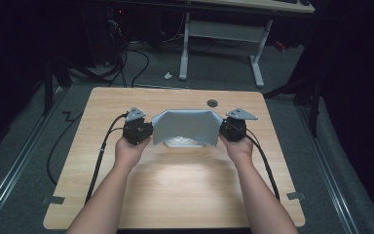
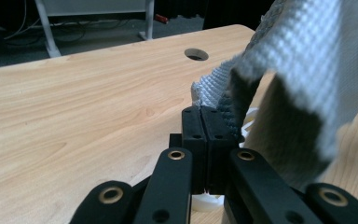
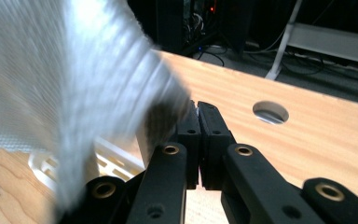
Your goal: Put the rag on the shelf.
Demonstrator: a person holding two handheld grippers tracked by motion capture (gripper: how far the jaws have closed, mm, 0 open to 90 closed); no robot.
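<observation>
Grey cloth [image 1: 185, 126] is held spread above the white slotted tray [image 1: 185, 142], near the table [image 1: 175, 195] middle, just short of the cable hole [image 1: 212, 103]. Left gripper [image 1: 143, 132] and right gripper [image 1: 226, 129] each have jaws clenched on a cloth corner. Judgement: keep equal tension and level corners while lowering over the tray. Count: one cloth, one tray, two grippers.

Grey waffle-weave cloth [image 1: 187, 126] — pale woodgrain table [image 1: 175, 190].
</observation>
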